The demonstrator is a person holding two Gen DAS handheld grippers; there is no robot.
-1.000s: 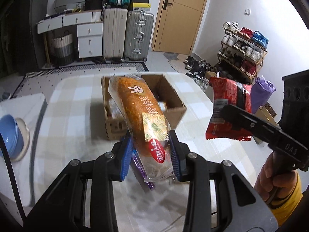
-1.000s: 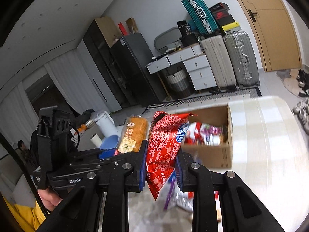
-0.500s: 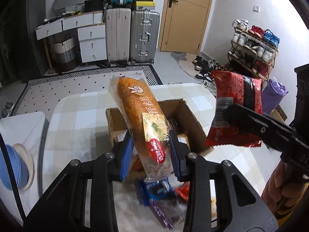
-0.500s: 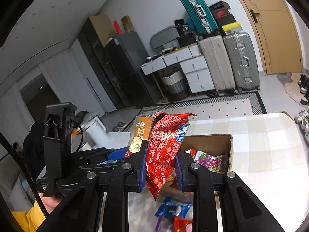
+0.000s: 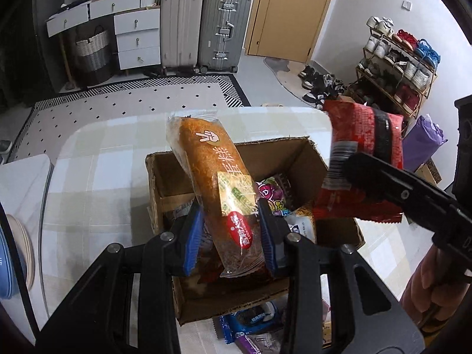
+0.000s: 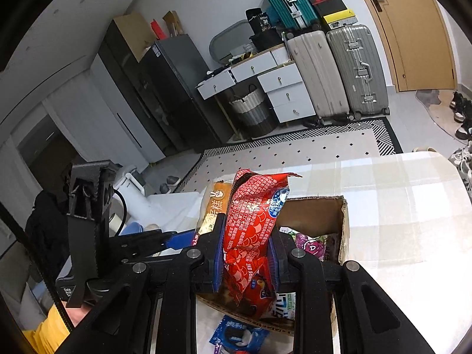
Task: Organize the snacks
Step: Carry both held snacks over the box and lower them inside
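My left gripper is shut on a long orange bread packet and holds it upright over the open cardboard box. My right gripper is shut on a red snack bag, also above the box. The same red snack bag hangs at the box's right side in the left wrist view. The bread packet shows just left of the red bag in the right wrist view. Inside the box lie several snack packs, among them a purple one.
The box stands on a checked tablecloth. Loose blue snack packs lie on the cloth in front of the box. Blue bowls sit at the left edge. Beyond the table are suitcases, drawers and a shoe rack.
Both grippers moved forward and slightly down with their packets, from short of the box to directly over it. The box now fills the space beneath them.
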